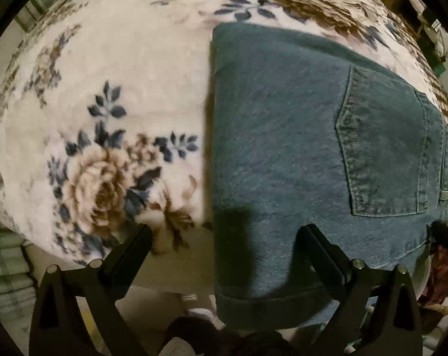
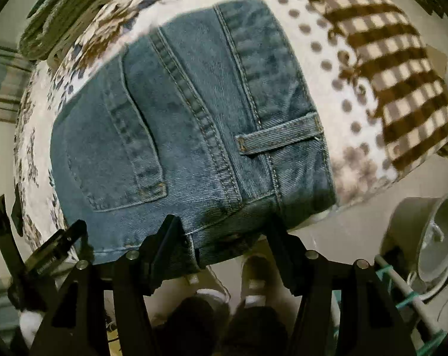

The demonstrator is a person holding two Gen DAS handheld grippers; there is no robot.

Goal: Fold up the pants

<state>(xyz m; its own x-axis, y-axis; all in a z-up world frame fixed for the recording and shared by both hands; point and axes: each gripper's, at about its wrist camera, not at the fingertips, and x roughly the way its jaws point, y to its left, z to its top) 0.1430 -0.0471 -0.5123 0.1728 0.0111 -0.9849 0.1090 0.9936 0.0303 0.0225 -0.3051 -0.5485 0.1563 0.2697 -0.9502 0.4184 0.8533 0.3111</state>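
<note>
Blue denim pants (image 1: 298, 148) lie folded into a compact block on a floral blanket (image 1: 105, 89), back pocket (image 1: 384, 154) up, hem hanging over the near edge. My left gripper (image 1: 224, 237) is open, its fingers (image 1: 315, 246) straddling the pants' left fold edge just above the near edge. In the right wrist view the pants (image 2: 179, 136) show waistband and belt loop (image 2: 280, 138). My right gripper (image 2: 224, 231) is open, its fingers (image 2: 167, 231) either side of the waist corner at the bed edge. The left gripper's tip (image 2: 60, 243) shows at the lower left.
A brown checked and dotted blanket (image 2: 387, 89) lies right of the pants. A white fan (image 2: 431, 231) and a rack with green ties (image 2: 407, 293) stand on the floor at the right. The person's feet (image 2: 253, 270) are below the bed edge. Folded green cloth (image 1: 4, 267) sits at left.
</note>
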